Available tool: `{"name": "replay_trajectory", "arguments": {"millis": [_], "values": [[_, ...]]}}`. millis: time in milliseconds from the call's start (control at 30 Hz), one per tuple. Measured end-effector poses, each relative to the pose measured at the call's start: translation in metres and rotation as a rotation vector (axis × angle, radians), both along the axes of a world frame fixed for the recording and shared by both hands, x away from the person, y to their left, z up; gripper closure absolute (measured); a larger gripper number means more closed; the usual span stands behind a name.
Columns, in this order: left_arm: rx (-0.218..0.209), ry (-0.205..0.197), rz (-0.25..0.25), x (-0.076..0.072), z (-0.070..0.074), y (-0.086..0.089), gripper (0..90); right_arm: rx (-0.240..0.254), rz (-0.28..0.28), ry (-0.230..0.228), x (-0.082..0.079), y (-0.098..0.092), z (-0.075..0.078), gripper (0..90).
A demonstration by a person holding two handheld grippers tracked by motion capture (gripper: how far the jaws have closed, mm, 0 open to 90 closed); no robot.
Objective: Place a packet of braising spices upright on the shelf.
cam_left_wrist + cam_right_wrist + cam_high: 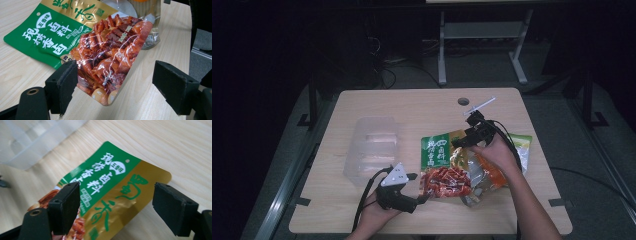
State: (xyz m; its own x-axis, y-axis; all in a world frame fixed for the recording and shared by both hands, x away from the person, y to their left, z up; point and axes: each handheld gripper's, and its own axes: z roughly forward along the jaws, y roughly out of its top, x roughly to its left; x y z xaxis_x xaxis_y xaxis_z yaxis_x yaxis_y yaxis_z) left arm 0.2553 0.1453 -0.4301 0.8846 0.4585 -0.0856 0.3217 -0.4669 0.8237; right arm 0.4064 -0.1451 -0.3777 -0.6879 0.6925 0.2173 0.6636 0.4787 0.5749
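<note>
The tabletop [362, 102] is pale wood and takes up the middle of the high view, with a small round hole [463, 101] near its far edge, upper centre of the frame. A clear plastic bin [371, 150] stands on it left of centre, see-through and ribbed.

The green and gold food pouch [443, 162] lies flat just right of the bin, in the middle of the frame, its printed face up; the lower half shows a red picture of braised food. It overlaps a small heap of other packets [484, 175] to its right, and a light green packet [522, 147] sticks out at the far right of that heap.

The left tool [422, 187] sits at the lower centre of the high view, held in a hand, pointing toward the pouch's near corner. In the left gripper view its jaws stand wide apart with nothing between the pads: the pouch's red corner [110, 67] lies on the wood in the gap beyond them, close to the left pad.

The right tool [460, 139] is at centre right of the high view, over the pouch's far edge. In the right gripper view its jaws are also spread wide and hold nothing, with the pouch's gold top [117, 195] lying beneath and between them.
</note>
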Motion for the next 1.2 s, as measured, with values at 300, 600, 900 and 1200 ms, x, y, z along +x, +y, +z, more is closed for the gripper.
{"name": "replay_trajectory", "arguments": {"millis": [300,600,900,1200], "values": [[0.005,0.003,-0.003,0.0,0.0,-0.001,20.0,-0.039,-0.065,0.103,0.017,-0.005,-0.02,28.1],[-0.004,0.003,0.002,0.002,0.001,0.0,20.0,-0.071,-0.073,0.21,0.025,0.003,-0.036,41.1],[-0.002,0.005,0.002,0.004,0.0,0.0,20.1,-0.04,-0.006,0.19,0.021,0.007,-0.036,84.3],[-0.01,0.022,0.006,0.007,0.001,-0.002,20.0,0.051,0.056,0.09,0.003,0.006,-0.013,89.9]]}}
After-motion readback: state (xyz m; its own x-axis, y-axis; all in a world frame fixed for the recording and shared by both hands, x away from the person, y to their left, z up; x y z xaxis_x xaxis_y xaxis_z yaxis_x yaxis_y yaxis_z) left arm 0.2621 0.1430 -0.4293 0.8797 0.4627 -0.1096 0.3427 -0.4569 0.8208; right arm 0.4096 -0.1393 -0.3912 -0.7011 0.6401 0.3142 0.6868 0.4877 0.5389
